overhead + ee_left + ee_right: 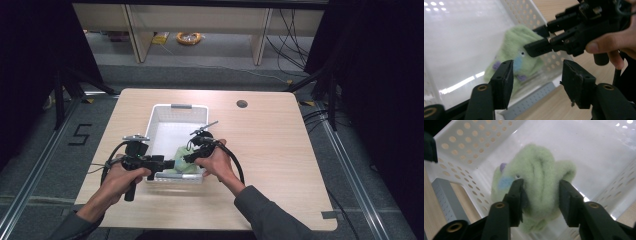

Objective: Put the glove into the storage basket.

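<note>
A green plush toy (536, 187) is lying in the near end of a white perforated basket (165, 112), which is sitting a little left of centre on a light wooden table (280, 150) in the high view. The right gripper (540, 195) is reaching down into the basket in the middle of that view, and in its own view its two black jaws are standing on either side of the toy's rolled body, close against the fluff; whether the pads are pressing on it I cannot tell. The left gripper (536, 77) is hovering at the basket's near left corner, its jaws spread apart with nothing between them; in its own view the toy is lying beyond them in the centre of the frame, with the right gripper crossing in from the upper right.
</note>
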Available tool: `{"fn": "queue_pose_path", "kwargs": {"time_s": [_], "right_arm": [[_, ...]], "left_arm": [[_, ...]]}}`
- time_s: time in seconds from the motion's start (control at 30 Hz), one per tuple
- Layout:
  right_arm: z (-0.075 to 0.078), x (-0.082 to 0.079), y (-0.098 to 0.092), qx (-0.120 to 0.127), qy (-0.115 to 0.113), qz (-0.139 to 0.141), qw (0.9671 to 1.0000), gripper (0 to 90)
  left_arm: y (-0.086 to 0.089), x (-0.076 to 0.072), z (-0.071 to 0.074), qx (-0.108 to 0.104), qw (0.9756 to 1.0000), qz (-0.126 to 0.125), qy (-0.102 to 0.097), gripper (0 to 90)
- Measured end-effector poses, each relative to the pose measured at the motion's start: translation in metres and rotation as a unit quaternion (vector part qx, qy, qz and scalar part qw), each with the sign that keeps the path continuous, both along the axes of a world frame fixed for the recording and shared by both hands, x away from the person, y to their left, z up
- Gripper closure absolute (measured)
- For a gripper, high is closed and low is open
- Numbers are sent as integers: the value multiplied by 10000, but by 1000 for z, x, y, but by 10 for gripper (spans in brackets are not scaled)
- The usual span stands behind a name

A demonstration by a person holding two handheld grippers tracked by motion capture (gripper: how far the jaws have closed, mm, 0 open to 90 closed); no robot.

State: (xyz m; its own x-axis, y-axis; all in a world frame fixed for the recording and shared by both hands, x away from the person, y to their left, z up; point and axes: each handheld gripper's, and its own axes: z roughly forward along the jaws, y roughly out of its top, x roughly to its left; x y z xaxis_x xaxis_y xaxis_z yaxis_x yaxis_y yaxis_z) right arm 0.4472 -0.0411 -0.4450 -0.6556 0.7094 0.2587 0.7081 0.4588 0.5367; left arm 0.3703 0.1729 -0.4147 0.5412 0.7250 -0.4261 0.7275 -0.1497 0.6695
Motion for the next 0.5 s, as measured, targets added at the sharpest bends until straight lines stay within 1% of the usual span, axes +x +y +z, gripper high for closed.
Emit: {"fn": "queue_pose_path", "kwargs": {"time_s": [0.03, 0.07, 0.1, 0.13, 0.17, 0.2, 0.23, 0.27, 0.3, 0.33, 0.37, 0.4, 0.43, 0.47, 0.5], "right_arm": [[0, 2, -1, 24, -126, 139, 9998, 523], [3, 1, 0, 11, -149, 36, 9999, 509], [5, 1, -1, 35, -290, 69, 9995, 493], [7, 1, -1, 65, -221, 18, 9997, 474], [9, 1, -2, 99, -229, 23, 9997, 463], [10, 3, -4, 106, -392, 140, 9991, 458], [12, 2, -5, 118, -276, 98, 9995, 458], [14, 2, -7, 172, -363, 137, 9991, 458], [16, 2, -9, 169, -501, 83, 9986, 458], [17, 2, -10, 189, -453, 67, 9988, 457], [20, 0, -11, 184, -385, -19, 9991, 453], [21, 0, -13, 133, -410, -92, 9990, 449], [23, 0, -15, 158, -424, -50, 9990, 449], [25, -1, -17, 216, -451, 9, 9987, 445], [25, -1, -18, 335, -511, 29, 9981, 438]], "left_arm": [[-2, -3, 0, -15, 10000, -7, -5, 399], [-4, -7, 0, -8, 10000, -68, -5, 392], [-6, -11, 0, -9, 9999, -148, -40, 391], [-8, -14, 0, 8, 9998, -199, -52, 391], [-10, -17, 0, 16, 9997, -256, -61, 391], [-12, -20, 1, 8, 9996, -257, -85, 389], [-12, -22, 2, 26, 9995, -282, -106, 385], [-14, -24, 3, 41, 9993, -326, -172, 382], [-15, -26, 4, 32, 9993, -316, -205, 377], [-15, -28, 5, 24, 9991, -335, -248, 375], [-16, -30, 6, -12, 9989, -372, -267, 374], [-16, -31, 6, 3, 9988, -402, -268, 371], [-17, -33, 5, -30, 9989, -392, -270, 368], [-18, -34, 4, -17, 9988, -411, -255, 362], [-20, -36, 2, -21, 9987, -448, -248, 353]]}}
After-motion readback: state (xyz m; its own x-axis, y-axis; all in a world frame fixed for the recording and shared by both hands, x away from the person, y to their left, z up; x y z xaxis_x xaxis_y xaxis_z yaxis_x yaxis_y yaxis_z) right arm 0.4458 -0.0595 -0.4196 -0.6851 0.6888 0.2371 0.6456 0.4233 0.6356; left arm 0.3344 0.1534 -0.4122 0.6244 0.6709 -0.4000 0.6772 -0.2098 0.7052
